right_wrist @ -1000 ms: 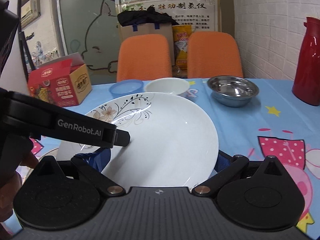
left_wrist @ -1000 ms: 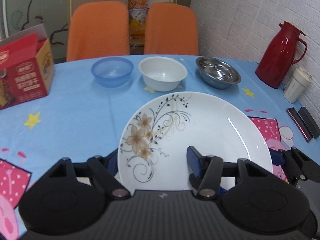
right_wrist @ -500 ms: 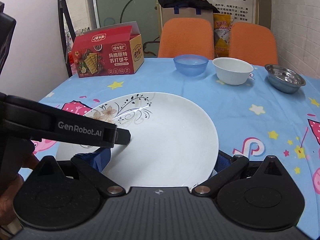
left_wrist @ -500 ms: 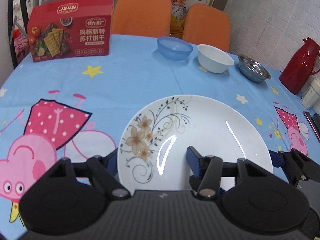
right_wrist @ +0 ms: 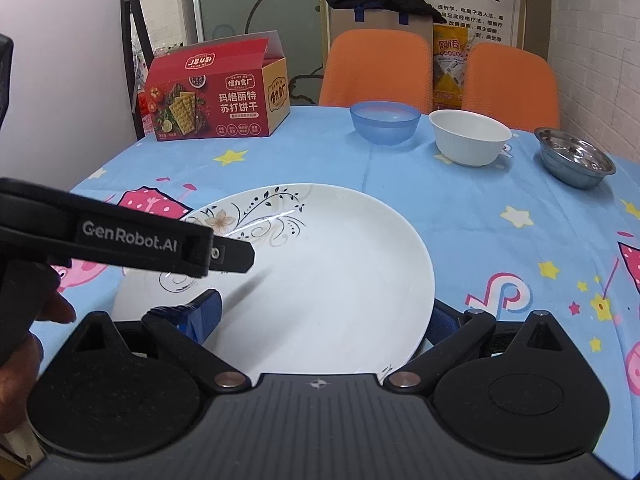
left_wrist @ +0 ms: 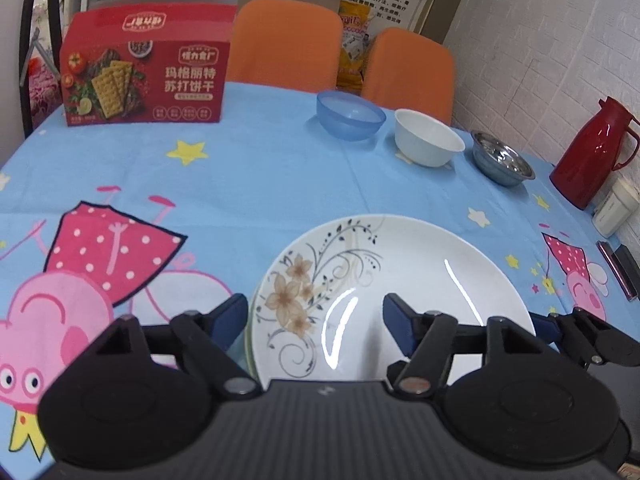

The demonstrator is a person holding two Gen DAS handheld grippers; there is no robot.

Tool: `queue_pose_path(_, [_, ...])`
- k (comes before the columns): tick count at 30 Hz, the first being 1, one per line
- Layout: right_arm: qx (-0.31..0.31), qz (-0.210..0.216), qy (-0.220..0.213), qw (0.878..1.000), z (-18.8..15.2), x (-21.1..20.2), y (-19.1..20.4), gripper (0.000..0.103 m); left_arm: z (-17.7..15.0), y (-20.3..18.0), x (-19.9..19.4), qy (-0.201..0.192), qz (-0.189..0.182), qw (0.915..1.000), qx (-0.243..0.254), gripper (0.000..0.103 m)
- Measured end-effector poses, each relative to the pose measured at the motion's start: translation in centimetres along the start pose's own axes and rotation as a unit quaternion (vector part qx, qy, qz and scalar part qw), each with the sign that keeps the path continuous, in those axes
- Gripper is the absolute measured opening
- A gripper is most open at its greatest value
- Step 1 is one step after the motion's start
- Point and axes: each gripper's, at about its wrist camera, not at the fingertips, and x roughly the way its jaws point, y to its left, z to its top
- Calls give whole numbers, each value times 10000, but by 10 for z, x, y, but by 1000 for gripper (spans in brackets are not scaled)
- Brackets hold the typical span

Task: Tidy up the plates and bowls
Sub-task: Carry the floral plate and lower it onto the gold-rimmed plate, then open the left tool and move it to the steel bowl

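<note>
Plate (left_wrist: 400,280), glazed, rigid, slippery and breakable, lies on the table (left_wrist: 260,184); left claw (left_wrist: 316,312), just widening, and wide right claw (right_wrist: 324,312) straddle its rim unclamped; grip the rim.

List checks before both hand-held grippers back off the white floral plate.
1. White floral ceramic plate down on the blue cartoon tablecloth: cannot tell, underside hidden.
2. Left hand-held gripper released: ok; jaws have just been opening, plate rim between them, unpinched.
3. Right hand-held gripper released: cannot tell; jaws wide, just been closing slightly, rim between them.
4. Translucent blue plastic bowl, white bowl, steel bowl upright, apart: ok.
5. Cloth between plate and bowls bare: ok.
</note>
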Motion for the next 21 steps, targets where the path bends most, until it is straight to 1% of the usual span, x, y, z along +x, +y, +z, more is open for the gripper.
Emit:
queue_pose_path(2, [-199,-212,-9,9996,-1,0,6,89,6,-1,-7,-131,39,9999,25,69])
queue_pose_path(4, [-438,-420,-105,9981,-1,-2,11,89,11,-3,-10,-188,22,9998,21,70])
queue_pose_path(5, [-488,-492,-80,9976,-1,-2,11,91,14,-3,-11,-193,27,9998,6,70])
queue_pose_path(6, [-581,-502,93,9970,0,2,11,91,15,-4,-11,-201,43,9998,-13,70])
queue_pose_path(7, [-613,-366,257,9971,1,6,8,91,17,-5,-11,-212,52,9998,-19,70])
queue_pose_path(8, [-478,-202,305,9982,0,6,3,90,17,-6,-11,-214,61,9998,-11,70])
queue_pose_path(10, [-255,-89,246,9993,0,3,-7,89,17,-7,-11,-195,102,9998,-15,70])
queue_pose_path(13, [217,-172,-180,9995,5,-12,-26,89,15,-9,-12,-182,57,9998,-25,70])
queue_pose_path(16, [371,-129,-303,9988,8,-20,-38,89,16,-16,-11,-140,-21,9999,3,70])
queue_pose_path(19, [548,-1,-310,9980,10,-23,-49,89,17,-26,-9,-105,-84,9999,50,71])
queue_pose_path(21, [546,19,-310,9980,9,-25,-57,89,20,-36,-6,-77,-175,9997,144,72])
